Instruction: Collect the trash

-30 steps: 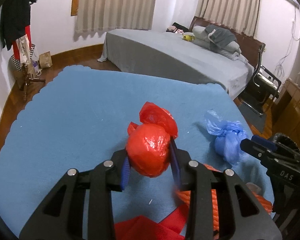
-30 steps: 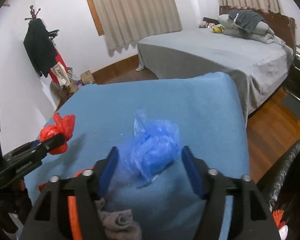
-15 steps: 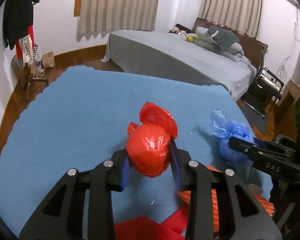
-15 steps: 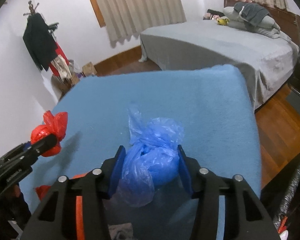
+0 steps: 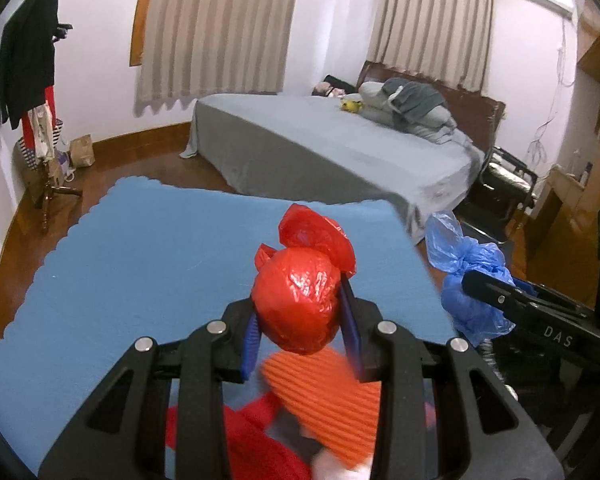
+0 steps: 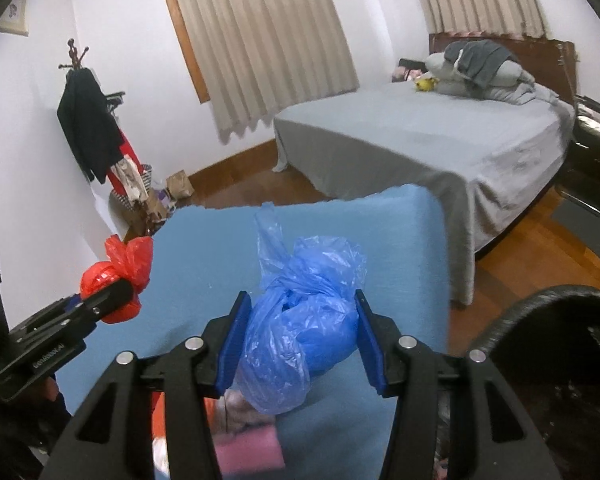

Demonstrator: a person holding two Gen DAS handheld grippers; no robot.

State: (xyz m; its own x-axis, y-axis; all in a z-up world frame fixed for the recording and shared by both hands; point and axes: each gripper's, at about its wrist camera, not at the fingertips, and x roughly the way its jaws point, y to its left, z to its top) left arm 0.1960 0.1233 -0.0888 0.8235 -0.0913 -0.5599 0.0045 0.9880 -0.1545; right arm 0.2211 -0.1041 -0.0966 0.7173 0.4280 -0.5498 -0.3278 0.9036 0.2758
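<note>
both bags have come up off the blue cloth (image 5: pixel 148 248) since a second ago: then the blue bag (image 6: pixel 300 320) lay on the cloth between wide fingers, and now the right gripper (image 6: pixel 300 340) is clamped on it and carries it in the air. the left gripper (image 5: pixel 300 320) keeps its squeeze on the red bag (image 5: pixel 296 300), which has risen with it, and the view has tipped up toward the bed (image 5: pixel 320 152).

as a judgement, the picking-up half looks done for these two knotted bags, one in each tool, both held near the cloth's right edge. what is left is dropping them. a dark round rim at the lower right of the right view may be a bin (image 6: pixel 560 340), just beside the table, but i cannot tell for sure. orange and pink things lie blurred under the grippers, so whether more trash waits there is unclear.
</note>
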